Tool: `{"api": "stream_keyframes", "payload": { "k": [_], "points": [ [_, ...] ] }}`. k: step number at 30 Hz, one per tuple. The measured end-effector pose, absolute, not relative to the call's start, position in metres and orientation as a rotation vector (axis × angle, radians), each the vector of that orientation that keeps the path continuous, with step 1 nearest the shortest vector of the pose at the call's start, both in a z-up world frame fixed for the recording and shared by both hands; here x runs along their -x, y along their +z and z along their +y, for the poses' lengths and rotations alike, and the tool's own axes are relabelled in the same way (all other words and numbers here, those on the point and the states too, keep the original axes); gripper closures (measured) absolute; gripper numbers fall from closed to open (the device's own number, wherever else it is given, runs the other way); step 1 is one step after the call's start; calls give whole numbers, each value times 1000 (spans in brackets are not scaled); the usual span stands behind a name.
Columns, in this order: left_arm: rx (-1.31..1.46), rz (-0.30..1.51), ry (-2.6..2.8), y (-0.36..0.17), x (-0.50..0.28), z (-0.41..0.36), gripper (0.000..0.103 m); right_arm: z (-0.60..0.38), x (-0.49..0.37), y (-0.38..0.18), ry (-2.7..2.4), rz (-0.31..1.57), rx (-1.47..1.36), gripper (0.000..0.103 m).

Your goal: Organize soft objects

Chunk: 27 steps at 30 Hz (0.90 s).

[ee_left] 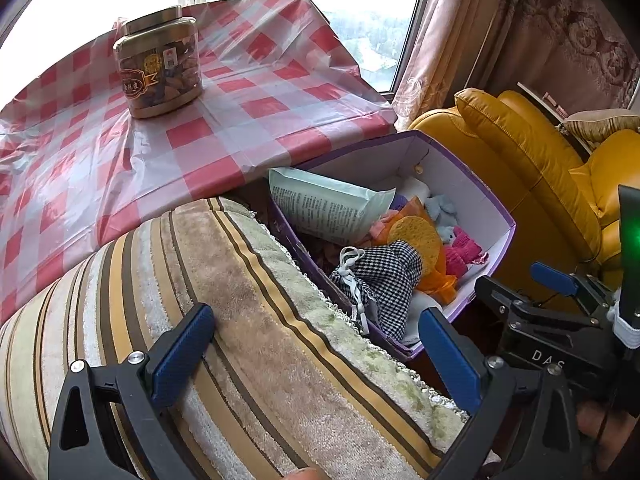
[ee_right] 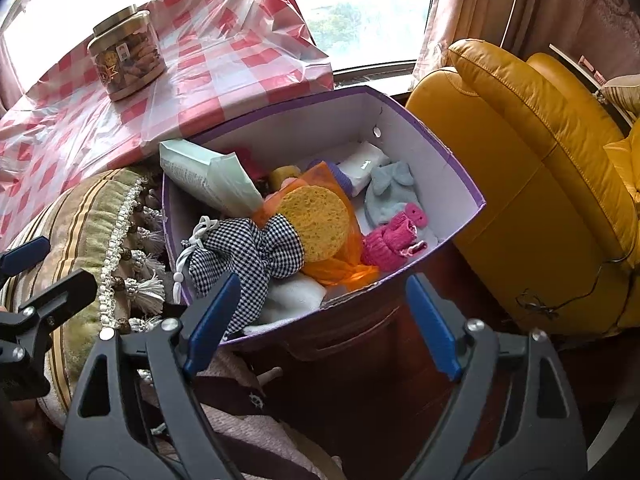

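Note:
A purple box [ee_left: 486,194] [ee_right: 440,148] holds soft things: a checked drawstring pouch [ee_left: 388,276] [ee_right: 256,254], a yellow sponge [ee_left: 416,238] [ee_right: 316,222] on orange mesh, pink knitwear [ee_right: 394,240], a light blue plush [ee_right: 390,192], a pale green packet [ee_left: 328,208] [ee_right: 204,176]. My left gripper [ee_left: 316,344] is open over a striped cushion [ee_left: 224,312], empty. My right gripper [ee_right: 320,320] is open and empty just in front of the box's near edge. The right gripper also shows in the left wrist view [ee_left: 516,292].
A table with a red checked cloth [ee_left: 248,92] [ee_right: 224,60] carries a gold-lidded jar [ee_left: 160,64] [ee_right: 126,56]. A yellow leather armchair [ee_left: 532,168] [ee_right: 532,160] stands right of the box. The cushion's tasselled edge [ee_right: 120,264] lies left of the box. Dark wood furniture [ee_right: 360,352] is under the box.

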<state>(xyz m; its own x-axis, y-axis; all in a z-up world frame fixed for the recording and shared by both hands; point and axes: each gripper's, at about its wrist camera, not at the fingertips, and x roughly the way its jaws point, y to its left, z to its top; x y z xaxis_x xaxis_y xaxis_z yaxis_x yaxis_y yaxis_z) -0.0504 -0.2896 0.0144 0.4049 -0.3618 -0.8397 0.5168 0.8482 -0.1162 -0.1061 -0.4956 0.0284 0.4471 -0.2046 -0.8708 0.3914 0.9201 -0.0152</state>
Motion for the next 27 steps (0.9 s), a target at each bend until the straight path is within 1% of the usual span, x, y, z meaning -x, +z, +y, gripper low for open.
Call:
{"api": "stream_keyframes", "payload": {
  "k": [27],
  "points": [
    [-179,1012,-556,13,51,-290,0,-496,107,28,-377,1048,-206,16]
  ]
}}
